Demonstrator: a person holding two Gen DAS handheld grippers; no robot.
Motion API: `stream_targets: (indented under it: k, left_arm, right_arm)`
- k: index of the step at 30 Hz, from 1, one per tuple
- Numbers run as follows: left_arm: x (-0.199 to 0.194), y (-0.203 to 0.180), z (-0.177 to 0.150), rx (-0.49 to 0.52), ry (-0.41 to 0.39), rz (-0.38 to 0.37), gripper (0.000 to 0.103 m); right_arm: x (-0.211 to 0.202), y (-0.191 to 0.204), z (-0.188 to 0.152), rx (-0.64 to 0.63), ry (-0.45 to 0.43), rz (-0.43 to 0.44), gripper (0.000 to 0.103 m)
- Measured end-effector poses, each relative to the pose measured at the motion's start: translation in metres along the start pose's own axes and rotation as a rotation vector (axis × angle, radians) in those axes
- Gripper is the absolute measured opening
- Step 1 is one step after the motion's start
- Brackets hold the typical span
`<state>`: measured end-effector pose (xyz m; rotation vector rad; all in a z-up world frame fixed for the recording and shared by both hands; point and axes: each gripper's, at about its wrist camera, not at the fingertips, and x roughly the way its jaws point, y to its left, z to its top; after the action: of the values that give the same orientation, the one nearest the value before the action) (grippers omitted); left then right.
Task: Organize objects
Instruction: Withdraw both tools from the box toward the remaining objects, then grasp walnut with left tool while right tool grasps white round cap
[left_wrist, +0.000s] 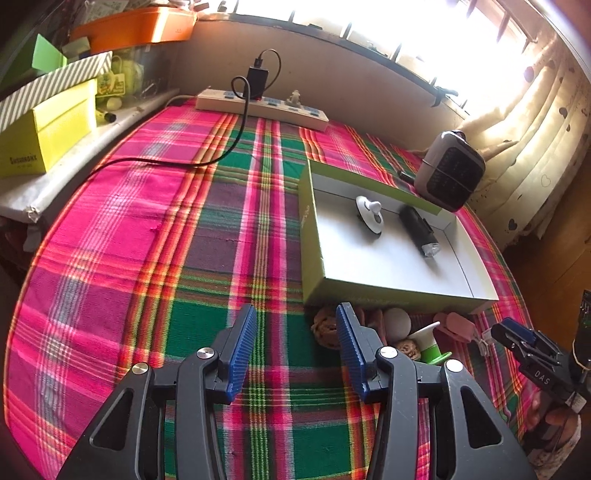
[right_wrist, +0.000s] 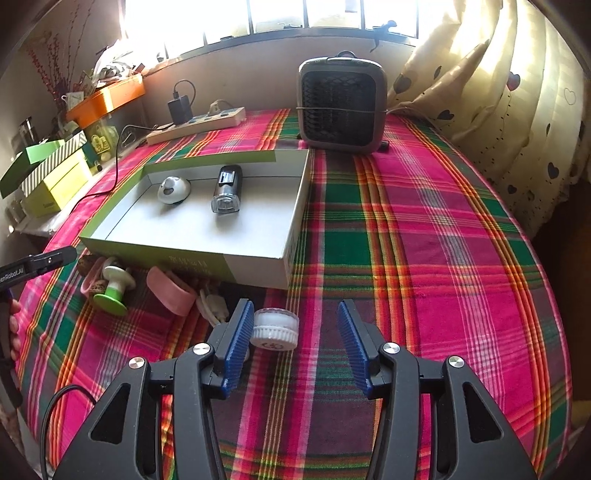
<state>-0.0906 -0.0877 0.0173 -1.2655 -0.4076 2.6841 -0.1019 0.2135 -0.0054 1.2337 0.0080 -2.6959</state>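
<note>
Two grippers, left (left_wrist: 295, 347) and right (right_wrist: 295, 343), fingers spread, empty; small round white ribbed-lid jar (right_wrist: 275, 328) just before green box (right_wrist: 184, 264).

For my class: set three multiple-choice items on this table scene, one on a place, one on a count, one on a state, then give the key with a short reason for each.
1. Where does the small white jar lie?
A. inside the tray
B. on the plaid cloth between the right tongs' pads
C. on the power strip

2. How many things lie in the shallow green-sided tray?
A. two
B. four
C. none

3. What state are the left tongs in?
A. shut on the green-and-white piece
B. shut on the tray's wall
C. open, nothing between the pads

Key: B, the jar rests on the cloth within the right tongs; A, only the white round gadget and the black torch are inside; C, bare cloth shows in the gap.
</note>
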Motion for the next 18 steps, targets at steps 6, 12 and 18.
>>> stream_targets:
  k: [6,12,18]
  left_arm:
    - [0.006,-0.012,-0.004,0.036,0.024,-0.029,0.044]
    - [0.013,-0.016,-0.007,0.047,0.044,-0.029,0.044]
    - [0.015,-0.019,-0.006,0.056,0.045,-0.029,0.044]
  right_arm:
    - [0.007,0.003,-0.004,-0.004,0.025,0.001,0.049]
    - [0.012,0.002,-0.007,-0.002,0.041,-0.001,0.049]
    - [0.012,0.001,-0.006,0.0,0.039,-0.002,0.049]
